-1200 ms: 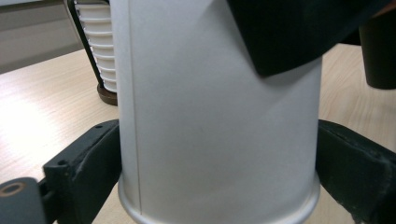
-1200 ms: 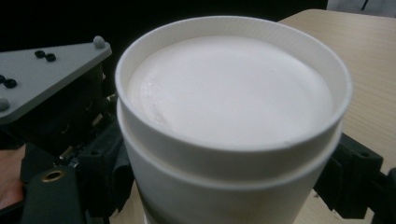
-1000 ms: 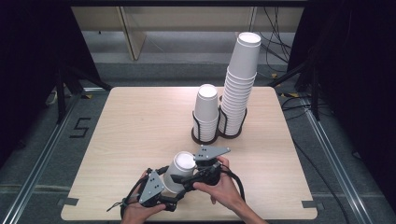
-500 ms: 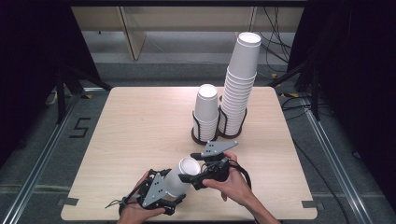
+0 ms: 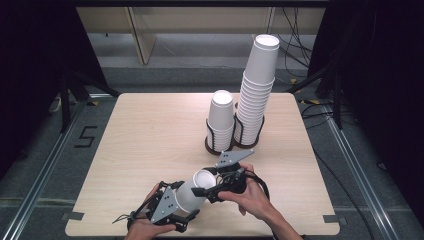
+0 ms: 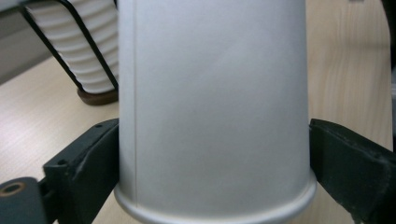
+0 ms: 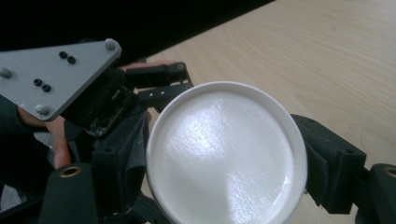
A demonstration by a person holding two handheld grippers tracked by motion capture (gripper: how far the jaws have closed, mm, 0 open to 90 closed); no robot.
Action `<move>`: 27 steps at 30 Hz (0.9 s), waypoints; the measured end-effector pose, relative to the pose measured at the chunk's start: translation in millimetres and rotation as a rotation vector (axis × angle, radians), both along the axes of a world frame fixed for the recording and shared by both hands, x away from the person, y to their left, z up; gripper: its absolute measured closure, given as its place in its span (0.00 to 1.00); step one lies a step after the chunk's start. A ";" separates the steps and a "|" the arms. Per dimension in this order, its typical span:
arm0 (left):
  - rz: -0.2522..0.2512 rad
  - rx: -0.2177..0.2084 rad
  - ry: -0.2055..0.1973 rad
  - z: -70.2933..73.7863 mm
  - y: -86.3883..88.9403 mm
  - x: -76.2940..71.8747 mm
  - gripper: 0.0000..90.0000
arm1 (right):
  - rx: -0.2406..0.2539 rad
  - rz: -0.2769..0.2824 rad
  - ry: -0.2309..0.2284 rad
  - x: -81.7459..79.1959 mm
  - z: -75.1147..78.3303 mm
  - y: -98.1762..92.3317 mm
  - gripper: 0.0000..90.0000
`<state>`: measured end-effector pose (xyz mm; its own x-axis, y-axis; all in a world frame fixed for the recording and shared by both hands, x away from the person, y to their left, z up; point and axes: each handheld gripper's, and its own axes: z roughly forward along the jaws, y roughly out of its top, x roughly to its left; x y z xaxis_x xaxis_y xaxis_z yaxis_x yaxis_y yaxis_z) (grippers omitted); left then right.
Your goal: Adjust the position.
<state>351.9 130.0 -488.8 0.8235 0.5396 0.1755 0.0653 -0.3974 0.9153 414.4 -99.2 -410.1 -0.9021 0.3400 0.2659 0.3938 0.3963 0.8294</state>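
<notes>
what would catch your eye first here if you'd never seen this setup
The tall cup stack at the table's far edge, beside a shorter stack. Then, near the front edge, a single white cup lying tilted between the left hand-held gripper and the right hand-held gripper.

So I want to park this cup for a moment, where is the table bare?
The table's left half, from the far edge to the near one, is bare wood. A narrower bare strip runs along the right edge beside the tall cup stack. It is crowded at centre back around both cup holders and near centre, where the two claws hold the cup.
</notes>
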 end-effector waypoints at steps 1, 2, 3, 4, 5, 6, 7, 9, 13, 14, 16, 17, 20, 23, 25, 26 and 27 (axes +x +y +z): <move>0.014 -0.039 -0.012 0.4 1.0 0.1 0.08 | 0.036 -0.015 0.032 0.1 2.8 -3.5 0.29; 0.022 -0.089 -0.015 1.5 3.1 0.8 0.08 | 0.057 -0.013 0.016 2.1 3.2 -5.2 0.29; 0.021 -0.117 -0.028 0.5 2.8 1.4 0.08 | 0.073 -0.020 0.031 2.1 4.4 -6.6 0.29; 0.021 -0.117 -0.028 0.5 2.8 1.4 0.07 | 0.073 -0.020 0.031 2.1 4.4 -6.6 0.29; 0.023 -0.115 -0.027 0.8 3.3 0.4 0.07 | 0.092 -0.030 0.044 2.4 4.4 -7.4 0.29; 0.023 -0.124 -0.029 0.4 2.6 0.0 0.07 | 0.102 -0.036 0.053 2.9 5.0 -8.2 0.29; 0.025 -0.139 -0.027 -0.2 1.4 0.0 0.07 | 0.119 -0.038 0.048 3.4 5.4 -8.8 0.29; 0.040 -0.160 -0.026 -1.1 0.1 0.7 0.06 | 0.134 -0.048 0.053 2.8 5.9 -8.5 0.29; 0.061 -0.176 0.000 -2.9 -1.5 3.1 0.00 | 0.146 -0.068 0.030 4.1 6.5 -9.0 0.29; 0.068 -0.173 0.001 -3.3 -2.3 3.3 0.00 | 0.146 -0.068 0.030 4.1 6.5 -9.0 0.29; 0.073 -0.175 0.003 -3.3 -2.0 3.2 0.00 | 0.171 -0.070 0.046 4.8 5.0 -6.9 0.29; 0.070 -0.186 -0.005 -2.2 -0.6 3.0 0.00 | 0.182 -0.060 0.062 4.3 5.6 -7.1 0.29; 0.074 -0.210 -0.011 -2.7 -0.7 4.4 0.00 | 0.200 -0.073 0.063 4.6 5.6 -7.3 0.29; 0.075 -0.194 -0.005 -0.7 1.6 2.9 0.02 | 0.205 -0.070 0.072 4.5 6.4 -9.0 0.29; 0.070 -0.186 0.001 0.6 3.6 3.5 0.04 | 0.204 -0.073 0.097 3.4 6.9 -9.4 0.29; 0.069 -0.184 -0.002 1.0 4.5 4.0 0.06 | 0.196 -0.065 0.084 5.4 5.3 -10.3 0.29; 0.069 -0.185 0.002 1.5 5.5 4.2 0.06 | 0.200 -0.060 0.093 5.7 4.2 -10.6 0.29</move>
